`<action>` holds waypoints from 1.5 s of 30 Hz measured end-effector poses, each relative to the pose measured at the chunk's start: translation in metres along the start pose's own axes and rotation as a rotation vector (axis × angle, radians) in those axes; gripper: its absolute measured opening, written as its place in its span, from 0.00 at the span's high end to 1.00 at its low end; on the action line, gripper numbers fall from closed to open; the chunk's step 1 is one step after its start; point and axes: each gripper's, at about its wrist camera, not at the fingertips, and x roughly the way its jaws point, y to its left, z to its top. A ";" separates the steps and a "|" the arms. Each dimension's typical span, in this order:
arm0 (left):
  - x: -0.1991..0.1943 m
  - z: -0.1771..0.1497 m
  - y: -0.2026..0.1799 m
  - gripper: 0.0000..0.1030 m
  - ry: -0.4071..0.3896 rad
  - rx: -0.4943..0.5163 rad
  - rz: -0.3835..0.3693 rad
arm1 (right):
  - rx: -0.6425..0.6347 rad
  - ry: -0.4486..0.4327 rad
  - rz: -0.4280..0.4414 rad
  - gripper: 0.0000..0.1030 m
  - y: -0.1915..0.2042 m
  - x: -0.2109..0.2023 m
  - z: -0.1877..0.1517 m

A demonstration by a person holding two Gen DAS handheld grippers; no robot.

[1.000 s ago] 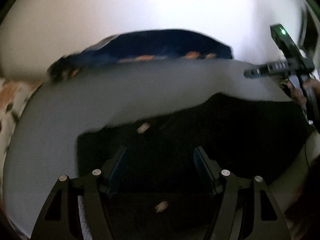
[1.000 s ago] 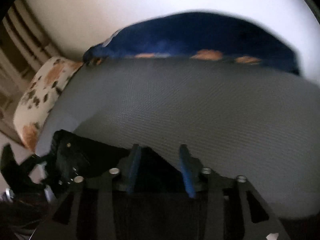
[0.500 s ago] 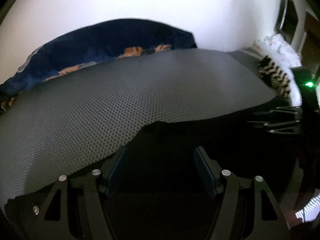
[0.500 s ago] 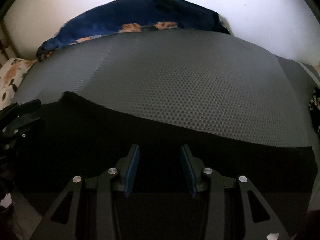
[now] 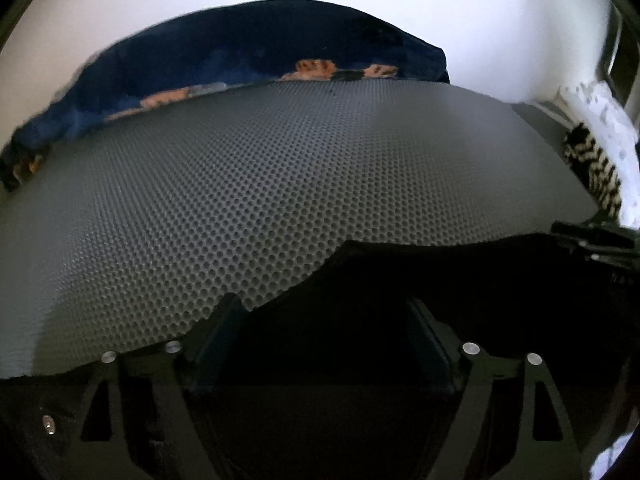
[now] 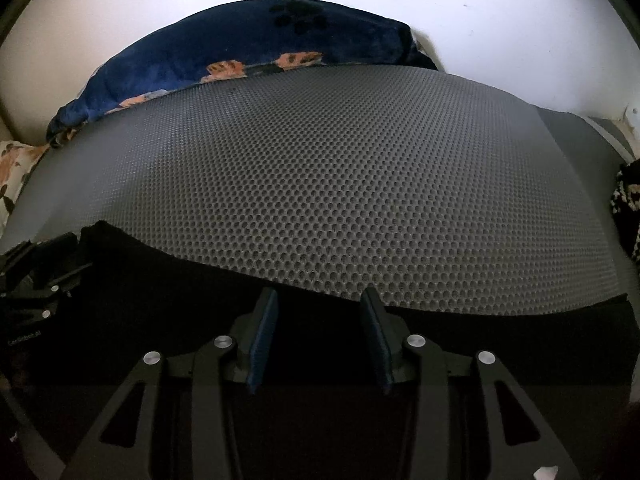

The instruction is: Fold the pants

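Observation:
Black pants [image 5: 460, 280] lie spread along the near edge of a grey honeycomb mat [image 5: 280, 180]. My left gripper [image 5: 320, 304] points down over their edge. Its jaws are opening, with dark fabric lying loose between them. In the right wrist view the pants [image 6: 160, 292] fill the lower part, and my right gripper [image 6: 318, 296] stays shut on a fold of them at the mat's [image 6: 360, 180] border. Each gripper shows in the other's view: the right one [image 5: 592, 240] at the right edge, the left one [image 6: 40, 276] at the left edge.
A dark blue blanket [image 6: 240, 36] with orange paw prints is bunched along the mat's far side against a white wall. A black-and-white patterned cloth [image 5: 592, 168] and white lace [image 5: 608, 120] lie at the right. A spotted cushion [image 6: 12, 168] is at the far left.
Both grippers came down and brought the pants onto the mat. The left jaws now stand wider apart than before. The right jaws keep the same gap.

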 end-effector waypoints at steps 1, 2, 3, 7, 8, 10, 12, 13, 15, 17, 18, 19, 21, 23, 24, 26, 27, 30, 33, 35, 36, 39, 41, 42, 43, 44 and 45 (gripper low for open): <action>-0.001 0.001 0.000 0.20 0.010 -0.003 -0.004 | 0.005 0.002 0.004 0.61 0.000 -0.001 0.001; -0.003 0.003 0.000 0.20 0.023 -0.004 -0.002 | 0.012 -0.003 0.011 0.61 -0.001 -0.004 0.002; -0.005 0.004 0.001 0.20 0.031 -0.010 0.002 | 0.026 -0.019 0.017 0.61 -0.003 -0.011 0.002; -0.032 0.001 0.008 0.20 0.023 -0.068 -0.012 | 0.086 -0.061 0.056 0.60 -0.015 -0.044 -0.004; -0.039 -0.001 0.012 0.20 0.017 -0.084 -0.009 | 0.107 -0.068 0.064 0.60 -0.019 -0.053 -0.008; -0.056 -0.007 0.021 0.20 0.011 -0.130 -0.017 | 0.165 -0.074 0.072 0.56 -0.034 -0.070 -0.023; -0.073 -0.013 0.030 0.20 0.005 -0.167 -0.031 | 0.233 -0.071 0.073 0.56 -0.052 -0.084 -0.043; -0.081 -0.016 0.034 0.20 0.004 -0.176 -0.024 | 0.260 -0.072 0.068 0.56 -0.060 -0.089 -0.053; -0.096 -0.023 0.038 0.20 -0.012 -0.176 -0.001 | 0.318 -0.075 0.046 0.56 -0.078 -0.100 -0.074; -0.110 -0.031 0.042 0.20 -0.035 -0.171 0.016 | 0.400 -0.081 0.041 0.55 -0.099 -0.109 -0.096; -0.118 -0.037 0.046 0.20 -0.051 -0.173 0.025 | 0.461 -0.085 0.050 0.55 -0.112 -0.113 -0.109; -0.122 -0.043 0.050 0.20 -0.062 -0.177 0.023 | 0.504 -0.087 0.051 0.55 -0.120 -0.116 -0.118; -0.131 -0.055 0.057 0.20 -0.068 -0.188 0.023 | 0.573 -0.095 0.043 0.55 -0.134 -0.122 -0.136; -0.137 -0.068 0.063 0.20 -0.056 -0.191 0.048 | 0.629 -0.101 0.024 0.55 -0.146 -0.128 -0.152; -0.139 -0.073 0.065 0.20 -0.055 -0.191 0.058 | 0.666 -0.105 0.027 0.55 -0.154 -0.131 -0.161; -0.143 -0.084 0.069 0.20 -0.056 -0.202 0.073 | 0.711 -0.109 0.030 0.55 -0.164 -0.135 -0.171; -0.144 -0.090 0.072 0.20 -0.054 -0.216 0.077 | 0.749 -0.107 0.035 0.55 -0.170 -0.137 -0.180; -0.149 -0.105 0.077 0.20 -0.064 -0.247 0.074 | 0.809 -0.109 0.029 0.55 -0.183 -0.140 -0.197; -0.150 -0.116 0.074 0.20 -0.054 -0.243 0.080 | 0.846 -0.118 0.022 0.55 -0.195 -0.143 -0.208; -0.151 -0.120 0.069 0.20 -0.059 -0.231 0.085 | 0.872 -0.125 0.027 0.55 -0.203 -0.143 -0.214; -0.151 -0.122 0.067 0.20 -0.060 -0.225 0.087 | 0.893 -0.130 0.035 0.55 -0.210 -0.141 -0.218; -0.150 -0.124 0.060 0.20 -0.058 -0.220 0.088 | 0.938 -0.144 0.045 0.59 -0.226 -0.137 -0.224; -0.148 -0.124 0.056 0.20 -0.051 -0.218 0.091 | 0.966 -0.158 0.058 0.64 -0.236 -0.133 -0.226; -0.148 -0.123 0.053 0.20 -0.049 -0.214 0.095 | 0.984 -0.172 0.066 0.67 -0.243 -0.132 -0.226; -0.147 -0.123 0.051 0.20 -0.049 -0.211 0.099 | 0.995 -0.182 0.069 0.70 -0.247 -0.131 -0.226; -0.146 -0.122 0.050 0.20 -0.049 -0.209 0.101 | 1.007 -0.191 0.072 0.71 -0.253 -0.129 -0.226; -0.145 -0.121 0.048 0.20 -0.047 -0.206 0.103 | 1.026 -0.205 0.079 0.73 -0.260 -0.127 -0.225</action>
